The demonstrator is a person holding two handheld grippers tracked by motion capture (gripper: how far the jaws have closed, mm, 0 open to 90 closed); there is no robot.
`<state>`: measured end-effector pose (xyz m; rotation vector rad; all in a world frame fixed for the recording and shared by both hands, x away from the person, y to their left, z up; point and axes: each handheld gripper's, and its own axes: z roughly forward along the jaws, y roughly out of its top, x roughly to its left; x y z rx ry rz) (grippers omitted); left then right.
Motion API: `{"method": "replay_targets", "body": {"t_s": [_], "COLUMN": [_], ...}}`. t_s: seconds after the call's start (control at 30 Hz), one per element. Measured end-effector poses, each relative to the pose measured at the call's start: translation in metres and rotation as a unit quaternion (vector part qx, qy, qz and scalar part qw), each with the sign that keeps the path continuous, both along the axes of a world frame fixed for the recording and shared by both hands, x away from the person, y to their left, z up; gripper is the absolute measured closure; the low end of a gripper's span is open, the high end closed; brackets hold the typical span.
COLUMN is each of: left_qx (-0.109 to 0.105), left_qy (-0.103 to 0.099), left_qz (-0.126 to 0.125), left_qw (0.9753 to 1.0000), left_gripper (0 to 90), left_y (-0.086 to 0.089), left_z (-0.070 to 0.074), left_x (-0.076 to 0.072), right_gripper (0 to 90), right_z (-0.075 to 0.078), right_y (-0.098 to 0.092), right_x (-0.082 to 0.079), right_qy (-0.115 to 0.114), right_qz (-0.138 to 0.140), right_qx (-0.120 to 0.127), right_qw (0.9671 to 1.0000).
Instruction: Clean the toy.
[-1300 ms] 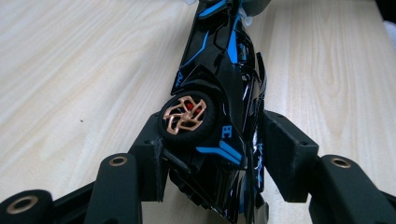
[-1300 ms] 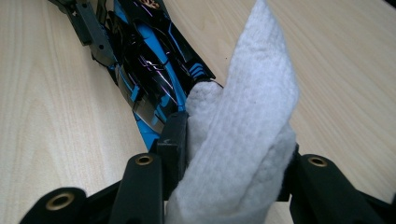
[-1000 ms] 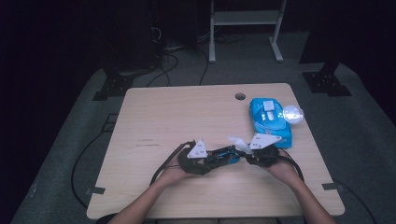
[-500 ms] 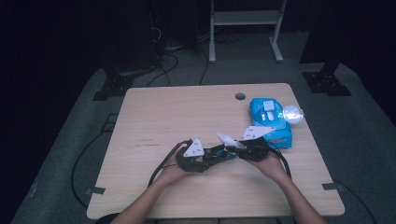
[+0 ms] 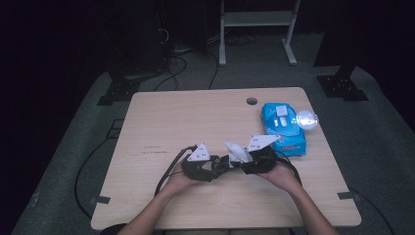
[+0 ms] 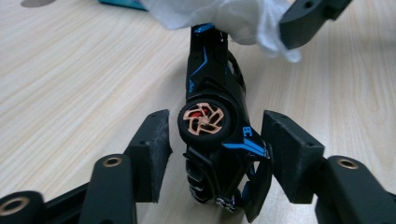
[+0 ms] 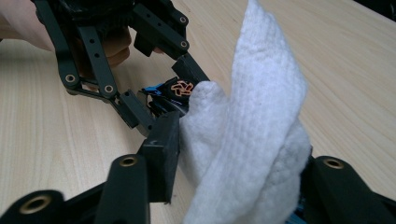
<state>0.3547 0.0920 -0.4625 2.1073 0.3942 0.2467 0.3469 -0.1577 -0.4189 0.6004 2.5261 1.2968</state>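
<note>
L gripper [image 6: 212, 140]: jaws clamp small black toy car w/ blue trim [image 6: 215, 116], frame centre.
R gripper [image 7: 233, 186]: jaws pinch white folded wipe cloth [image 7: 252, 130], touching car's far end.
Blue wipes pack [image 5: 284, 128]: upper right of the light wooden table [image 5: 171, 122].

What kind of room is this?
Probably a lab or recording studio: a lone light wooden table on grey carpet, black cables trailing across the floor, black equipment stand bases, dark surroundings.

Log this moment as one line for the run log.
left gripper: holds toy car | right gripper: holds white wipe at car | blue wipes pack: on table
</note>
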Motion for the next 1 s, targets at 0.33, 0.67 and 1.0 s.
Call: {"method": "replay_targets", "body": {"t_s": [0.33,0.67,1.0], "left_qx": [-0.026,-0.023,-0.018], "left_qy": [0.056,0.044,0.035], "left_qz": [0.011,0.009,0.001], "left_qw": [0.998,0.9987,0.9992], "left_gripper": [46.3,57.9,58.1], "left_y": [0.004,0.006,0.007], "left_z": [-0.002,-0.003,-0.003], "left_x": [0.003,0.002,0.002], "right_gripper": [74.8,80.3,80.9], "right_z": [0.0,-0.006,-0.011], "right_y": [0.003,0.001,0.05], "right_x": [0.003,0.01,0.008], "right_qy": [-0.001,0.007,0.034], "right_qz": [-0.029,-0.049,-0.011], "right_qx": [0.011,0.017,0.056], "right_qw": [0.9995,0.9986,0.9978]}}
